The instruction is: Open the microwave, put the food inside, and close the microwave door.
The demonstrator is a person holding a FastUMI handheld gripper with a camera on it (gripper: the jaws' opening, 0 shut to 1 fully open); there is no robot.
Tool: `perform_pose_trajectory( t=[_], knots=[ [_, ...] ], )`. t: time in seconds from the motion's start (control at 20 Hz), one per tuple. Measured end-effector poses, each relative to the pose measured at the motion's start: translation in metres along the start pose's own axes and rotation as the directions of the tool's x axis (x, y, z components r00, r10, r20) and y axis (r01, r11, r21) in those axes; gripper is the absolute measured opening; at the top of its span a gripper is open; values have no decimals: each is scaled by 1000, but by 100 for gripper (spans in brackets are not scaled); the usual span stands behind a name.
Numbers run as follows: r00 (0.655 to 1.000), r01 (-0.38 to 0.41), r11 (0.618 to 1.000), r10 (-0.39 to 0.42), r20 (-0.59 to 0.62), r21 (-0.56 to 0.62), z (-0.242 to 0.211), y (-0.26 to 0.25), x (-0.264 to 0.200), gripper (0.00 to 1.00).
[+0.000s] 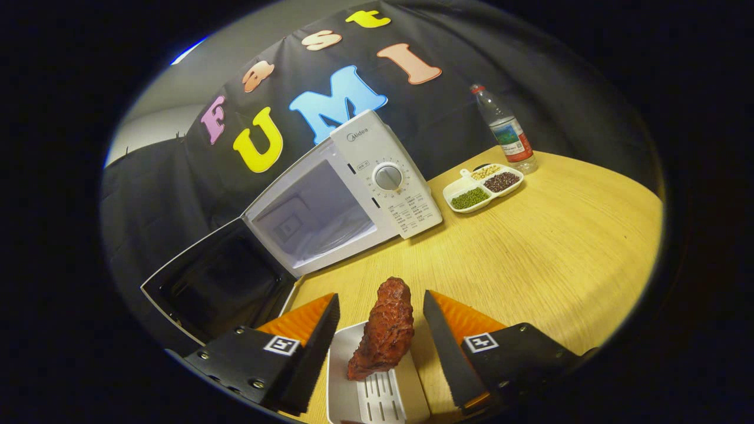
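While its two fingers stand apart, the hand-held gripper [382,330] hangs over a white tray [377,394] on the wooden worktop [559,253], pressing on nothing. A piece of browned meat [384,335] lies between the fingers, its near end on the tray and its far end reaching past the tray's rim; neither finger touches it. Beyond the fingers, to the left, the white microwave [383,171] stands open, its door [221,282] swung out and its pale inside bare. Farther off to the right of the microwave sits a white divided dish [484,187] with green, dark and pale beans in separate compartments. Just behind the dish stands a clear plastic bottle [505,129], upright, near the black cloth wall [518,65].
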State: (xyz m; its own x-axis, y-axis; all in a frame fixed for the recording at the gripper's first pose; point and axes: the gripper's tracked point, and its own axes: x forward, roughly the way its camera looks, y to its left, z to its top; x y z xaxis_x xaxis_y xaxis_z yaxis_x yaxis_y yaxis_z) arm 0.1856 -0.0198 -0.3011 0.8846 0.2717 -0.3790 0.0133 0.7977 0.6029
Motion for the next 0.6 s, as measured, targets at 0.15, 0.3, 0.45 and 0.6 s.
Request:
perform_pose_trajectory(
  t=[0.15, 0.3, 0.45, 0.6],
  knots=[
    [998, -64, 990, 62, 20, 122, 3, 5, 4, 25],
    [991, -125, 981, 117, 66, 151, 14, 23, -4, 15],
    [992, -122, 979, 116, 47, 163, 15, 27, -5, 15],
    [991, -124, 980, 115, 66, 154, 30, 40, -12, 15]
  ],
)
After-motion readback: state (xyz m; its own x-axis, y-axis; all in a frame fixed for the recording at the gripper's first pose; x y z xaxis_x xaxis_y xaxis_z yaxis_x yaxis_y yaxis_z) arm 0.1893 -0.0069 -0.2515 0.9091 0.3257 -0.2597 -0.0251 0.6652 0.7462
